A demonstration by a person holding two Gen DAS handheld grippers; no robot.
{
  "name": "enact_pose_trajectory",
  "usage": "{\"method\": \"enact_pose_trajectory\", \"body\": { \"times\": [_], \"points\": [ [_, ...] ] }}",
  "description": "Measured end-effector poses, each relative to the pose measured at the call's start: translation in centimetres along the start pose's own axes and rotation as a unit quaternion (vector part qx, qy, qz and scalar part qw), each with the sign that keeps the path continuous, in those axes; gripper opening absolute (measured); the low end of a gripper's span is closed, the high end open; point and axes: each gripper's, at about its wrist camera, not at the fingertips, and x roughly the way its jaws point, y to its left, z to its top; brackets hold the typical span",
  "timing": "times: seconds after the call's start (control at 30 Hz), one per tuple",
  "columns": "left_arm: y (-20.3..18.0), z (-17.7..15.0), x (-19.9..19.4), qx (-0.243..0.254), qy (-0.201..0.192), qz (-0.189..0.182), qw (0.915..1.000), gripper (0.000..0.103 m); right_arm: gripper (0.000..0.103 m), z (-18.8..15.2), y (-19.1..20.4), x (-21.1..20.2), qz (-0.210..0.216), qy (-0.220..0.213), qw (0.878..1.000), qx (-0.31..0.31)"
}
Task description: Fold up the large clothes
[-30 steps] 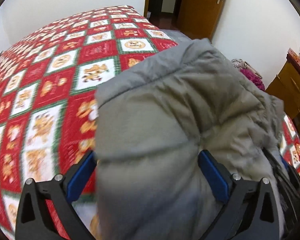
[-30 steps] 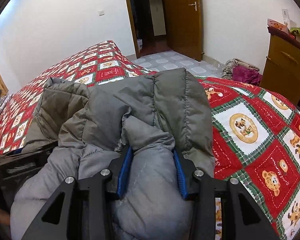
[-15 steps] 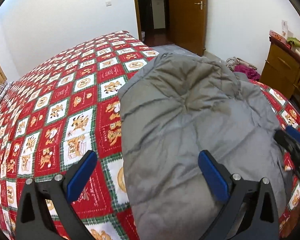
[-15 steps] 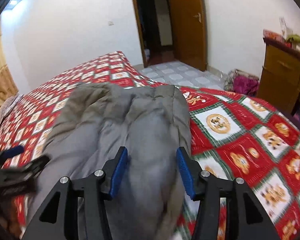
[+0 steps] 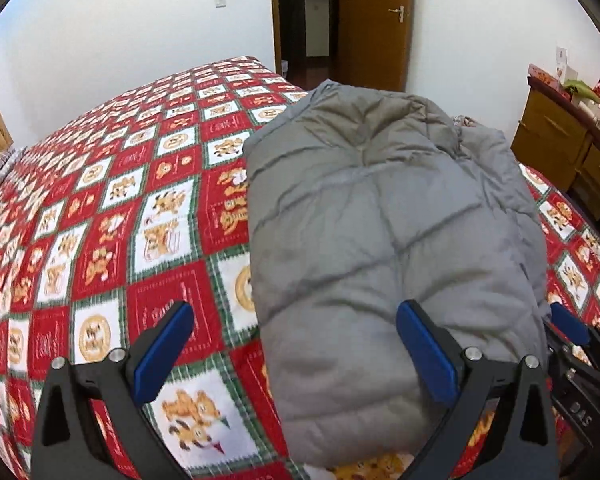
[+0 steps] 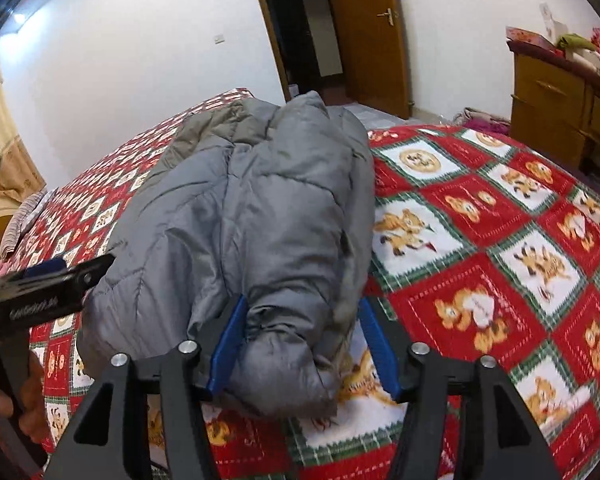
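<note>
A grey quilted puffer jacket [image 5: 384,240] lies folded in a long bundle on the bed [image 5: 112,216]; it also shows in the right wrist view [image 6: 256,216]. My left gripper [image 5: 296,352] is open and empty, its jaws wide apart above the jacket's near left edge. My right gripper [image 6: 304,344] is open, its jaws standing either side of the jacket's near end without pinching it. The right gripper shows at the left view's right edge [image 5: 576,344], and the left gripper at the right view's left edge [image 6: 48,284].
The bed [image 6: 496,240] has a red, white and green quilt with bear prints. A wooden dresser [image 6: 560,100] stands at the right, with a pile of clothes [image 6: 484,120] on the floor beside it. An open wooden door [image 5: 376,24] is behind.
Both grippers let go of the jacket and pulled back and up. The jacket dropped flat onto the bed. The right gripper's jaws opened wider.
</note>
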Motion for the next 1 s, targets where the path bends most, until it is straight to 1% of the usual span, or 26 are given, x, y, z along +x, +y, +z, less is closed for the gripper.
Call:
{"method": "enact_pose_trajectory", "body": {
  "times": [0.07, 0.13, 0.2, 0.3, 0.37, 0.57, 0.73, 0.87, 1.0],
  "points": [
    [-0.4, -0.5, 0.0, 0.007, 0.0, 0.006, 1.0, 0.103, 0.06, -0.2, 0.5, 0.5, -0.01, 0.007, 1.0, -0.01],
    [-0.7, -0.7, 0.3, 0.013, 0.003, 0.01, 0.9999, 0.103, 0.06, -0.1, 0.6, 1.1, -0.016, 0.017, 1.0, -0.006],
    [-0.5, -0.9, 0.5, 0.005, 0.01, 0.006, 0.9999, 0.103, 0.061, -0.2, 0.4, 1.5, -0.013, 0.024, 1.0, 0.011],
    [-0.2, -1.1, 0.5, -0.007, 0.015, -0.002, 0.9999, 0.103, 0.065, -0.4, -0.2, 1.5, -0.009, 0.029, 0.999, 0.029],
    [-0.4, -1.1, 0.6, -0.004, 0.016, 0.0, 0.9999, 0.103, 0.066, -0.6, -0.6, 1.3, 0.0, 0.035, 0.999, 0.038],
    [-1.8, -1.3, 1.2, 0.027, 0.008, 0.03, 0.9992, 0.103, 0.069, -0.8, -1.1, 1.7, 0.002, 0.038, 0.998, 0.047],
    [-1.4, -1.3, 1.5, 0.016, 0.012, 0.022, 0.9996, 0.103, 0.071, -0.9, -1.5, 2.1, 0.006, 0.043, 0.997, 0.056],
    [-1.3, -1.4, 0.9, 0.013, 0.01, 0.016, 0.9997, 0.103, 0.072, -0.8, -1.6, 1.5, 0.003, 0.037, 0.998, 0.054],
    [-1.4, -2.0, -0.6, 0.024, -0.003, 0.011, 0.9997, 0.103, 0.072, -1.5, -1.0, -1.5, -0.008, 0.011, 0.999, 0.03]
  ]
}}
